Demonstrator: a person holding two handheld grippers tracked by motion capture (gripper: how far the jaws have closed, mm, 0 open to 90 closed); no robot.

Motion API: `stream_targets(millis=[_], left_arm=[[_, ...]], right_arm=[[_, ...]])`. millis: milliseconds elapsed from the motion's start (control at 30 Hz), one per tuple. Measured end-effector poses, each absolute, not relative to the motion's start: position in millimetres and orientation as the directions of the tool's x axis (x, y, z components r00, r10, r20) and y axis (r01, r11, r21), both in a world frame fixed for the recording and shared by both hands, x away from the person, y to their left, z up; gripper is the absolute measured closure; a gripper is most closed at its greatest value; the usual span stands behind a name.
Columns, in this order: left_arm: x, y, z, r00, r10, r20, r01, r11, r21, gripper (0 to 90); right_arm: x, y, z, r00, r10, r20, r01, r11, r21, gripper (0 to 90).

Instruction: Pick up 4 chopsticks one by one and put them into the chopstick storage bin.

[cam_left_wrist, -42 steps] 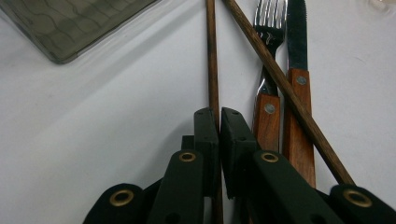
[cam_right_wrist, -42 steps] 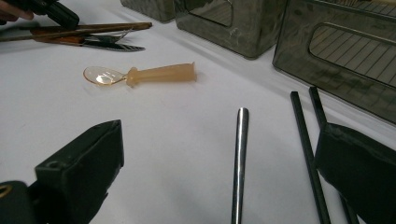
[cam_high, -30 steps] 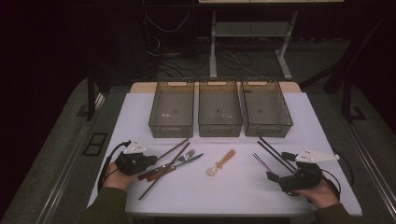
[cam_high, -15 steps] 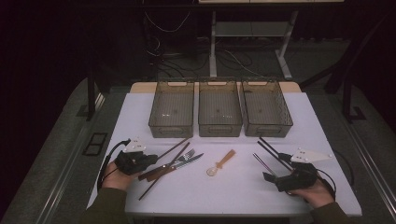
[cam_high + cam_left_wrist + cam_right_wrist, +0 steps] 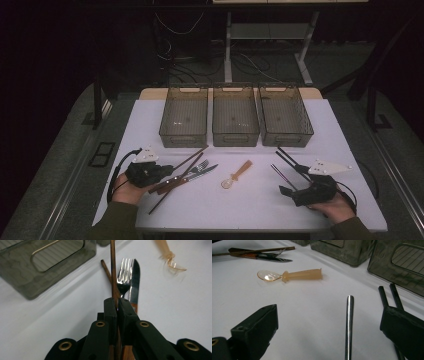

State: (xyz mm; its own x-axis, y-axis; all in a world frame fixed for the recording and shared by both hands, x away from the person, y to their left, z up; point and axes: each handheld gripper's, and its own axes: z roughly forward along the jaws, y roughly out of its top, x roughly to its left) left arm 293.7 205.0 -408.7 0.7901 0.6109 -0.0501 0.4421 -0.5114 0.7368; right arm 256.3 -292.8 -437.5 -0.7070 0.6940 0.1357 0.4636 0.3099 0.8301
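Observation:
My left gripper [image 5: 117, 300] lies at the table's front left [image 5: 161, 172], shut on a brown chopstick [image 5: 113, 270] that runs forward between its jaws. A fork [image 5: 124, 272], a knife [image 5: 135, 282] and a second brown chopstick [image 5: 106, 270] lie just beyond it. At the front right, my right gripper [image 5: 329, 315] rests open [image 5: 286, 190], its jaws either side of a metal chopstick [image 5: 349, 322] lying flat on the table. Two black chopsticks [image 5: 387, 295] lie beside its right jaw. A clear amber spoon [image 5: 294, 275] sits mid-table [image 5: 237, 175].
Three smoky translucent bins [image 5: 183, 140], [image 5: 236, 139], [image 5: 287, 139] stand in a row at the back of the white table [image 5: 250, 210]. Each hand holds its gripper near the front edge. Dark floor, cables and table legs lie beyond.

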Motion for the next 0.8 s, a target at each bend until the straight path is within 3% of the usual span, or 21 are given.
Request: stream_targets(millis=[800], left_arm=[[304, 178, -400, 0.813, 0.575, -0.087, 0.416, -0.470, 0.779, 84.7]], right_arm=[[256, -294, -436, -0.706, 0.697, 0.129, 0.456, 0.307, 0.835, 1.8]])
